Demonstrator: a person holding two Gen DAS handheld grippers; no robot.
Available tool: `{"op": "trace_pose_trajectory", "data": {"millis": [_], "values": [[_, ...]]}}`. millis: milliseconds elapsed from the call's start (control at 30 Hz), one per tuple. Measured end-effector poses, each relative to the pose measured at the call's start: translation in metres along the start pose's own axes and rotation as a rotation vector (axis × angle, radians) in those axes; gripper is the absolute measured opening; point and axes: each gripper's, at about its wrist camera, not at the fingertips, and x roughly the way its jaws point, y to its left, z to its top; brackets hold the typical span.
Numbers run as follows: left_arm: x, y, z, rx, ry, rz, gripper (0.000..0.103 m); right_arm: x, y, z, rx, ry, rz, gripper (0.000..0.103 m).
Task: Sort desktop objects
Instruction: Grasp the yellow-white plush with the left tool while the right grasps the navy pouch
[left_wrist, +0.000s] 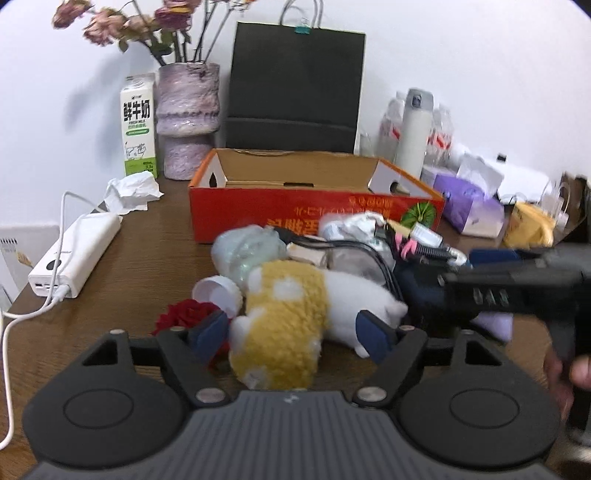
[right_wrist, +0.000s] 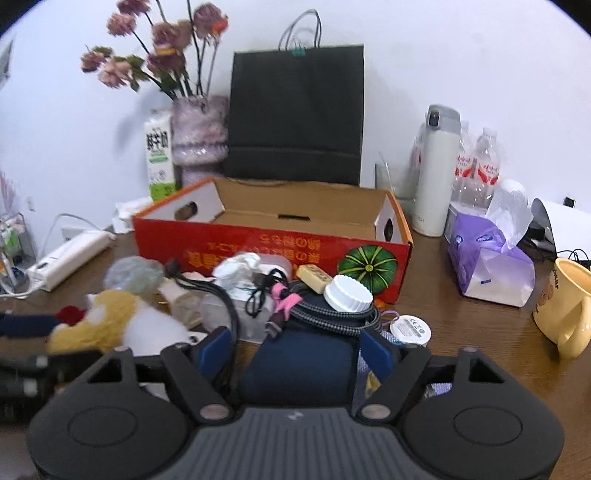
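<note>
**Both grippers closed on items in front of the red box**

Left gripper clamped on the yellow-and-white plush toy, blue pads pressing its flanks, just in front of the red cardboard box. Right gripper clamped on the navy pouch, also just before the box, with a braided cable and white cap lying on top. Everything on the brown tabletop.

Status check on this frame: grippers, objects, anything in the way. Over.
Left gripper clamped on plush toy. Right gripper around navy pouch, contact unclear. Red box empty. Cables and white lid piled on pouch.
</note>
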Motion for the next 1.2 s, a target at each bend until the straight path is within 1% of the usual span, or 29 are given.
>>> {"op": "trace_pose_trajectory", "data": {"millis": [33, 67, 100, 167, 233, 300, 400, 433, 500, 533, 567, 600, 667, 733, 767, 833, 867, 900, 933, 967, 1000, 1033, 1067, 1100, 1133, 1167, 1200], "values": [[0.005, -0.003, -0.001, 0.006, 0.016, 0.007, 0.073, 0.006, -0.002, 0.001, 0.003, 0.017, -0.011, 0.074], [0.010, -0.004, -0.002, 0.002, 0.033, 0.008, 0.062, 0.014, -0.003, 0.001, 0.011, 0.040, -0.028, 0.075], [0.014, -0.003, -0.002, -0.008, 0.050, 0.001, 0.050, 0.021, -0.006, 0.001, 0.025, 0.066, -0.040, 0.077], [0.018, 0.000, -0.003, -0.036, 0.059, -0.018, 0.050, 0.034, -0.013, 0.001, 0.070, 0.121, -0.001, 0.077], [0.014, 0.000, -0.004, -0.040, 0.052, -0.010, 0.047, 0.046, -0.018, -0.002, 0.107, 0.174, 0.037, 0.078], [0.002, 0.000, -0.003, -0.055, 0.033, -0.016, 0.044, 0.044, -0.015, -0.004, 0.098, 0.170, 0.035, 0.070], [-0.025, 0.002, -0.002, -0.073, 0.002, -0.034, 0.044, 0.024, -0.015, 0.000, 0.113, 0.152, 0.039, 0.065], [-0.036, 0.003, -0.003, -0.083, -0.001, -0.040, 0.044, 0.012, -0.013, 0.002, 0.097, 0.152, 0.047, 0.065], [-0.057, 0.007, -0.008, -0.094, -0.001, -0.075, 0.044, -0.016, -0.009, 0.004, 0.037, 0.132, 0.053, 0.054], [-0.068, 0.007, -0.013, -0.087, 0.000, -0.097, 0.044, -0.033, -0.003, 0.002, -0.034, 0.133, 0.041, 0.051], [-0.077, 0.006, -0.020, -0.074, 0.000, -0.111, 0.045, -0.048, 0.003, 0.000, -0.096, 0.135, 0.023, 0.038], [-0.083, 0.004, -0.027, -0.059, 0.004, -0.113, 0.045, -0.063, 0.006, -0.005, -0.124, 0.136, 0.005, 0.029], [-0.086, -0.001, -0.043, -0.051, 0.035, -0.105, 0.045, -0.080, 0.009, -0.020, -0.127, 0.178, 0.027, 0.025], [-0.082, -0.001, -0.054, -0.072, 0.085, -0.111, 0.046, -0.094, 0.006, -0.034, -0.089, 0.159, 0.034, 0.025], [-0.080, -0.001, -0.057, -0.076, 0.100, -0.114, 0.048, -0.099, 0.003, -0.038, -0.068, 0.151, 0.036, 0.026], [-0.081, -0.004, -0.060, -0.053, 0.089, -0.106, 0.056, -0.107, -0.004, -0.043, -0.017, 0.144, 0.053, 0.027], [-0.080, -0.006, -0.059, -0.036, 0.083, -0.101, 0.063, -0.109, -0.007, -0.044, -0.006, 0.142, 0.063, 0.028], [-0.079, -0.008, -0.058, -0.019, 0.076, -0.098, 0.068, -0.111, -0.010, -0.045, 0.001, 0.135, 0.065, 0.031], [-0.077, -0.010, -0.056, -0.005, 0.071, -0.095, 0.069, -0.113, -0.012, -0.047, 0.008, 0.128, 0.059, 0.033], [-0.073, -0.011, -0.054, 0.004, 0.076, -0.091, 0.070, -0.114, -0.012, -0.048, 0.015, 0.125, 0.050, 0.040], [-0.068, -0.011, -0.053, 0.002, 0.089, -0.094, 0.072, -0.113, -0.015, -0.049, 0.028, 0.122, 0.042, 0.051], [-0.064, -0.011, -0.051, 0.000, 0.101, -0.098, 0.074, -0.112, -0.015, -0.050, 0.038, 0.123, 0.044, 0.058], [-0.059, -0.011, -0.050, -0.002, 0.114, -0.102, 0.075, -0.110, -0.016, -0.050, 0.044, 0.126, 0.049, 0.071], [-0.055, -0.011, -0.049, -0.007, 0.126, -0.108, 0.075, -0.105, -0.016, -0.052, 0.051, 0.129, 0.057, 0.074], [-0.052, -0.009, -0.051, -0.016, 0.137, -0.120, 0.074, -0.099, -0.016, -0.053, 0.056, 0.140, 0.056, 0.072], [-0.049, -0.007, -0.054, -0.021, 0.147, -0.126, 0.062, -0.091, -0.018, -0.055, 0.067, 0.164, 0.058, 0.063], [-0.048, -0.006, -0.057, -0.026, 0.151, -0.126, 0.049, -0.083, -0.020, -0.058, 0.083, 0.186, 0.067, 0.059]]}}
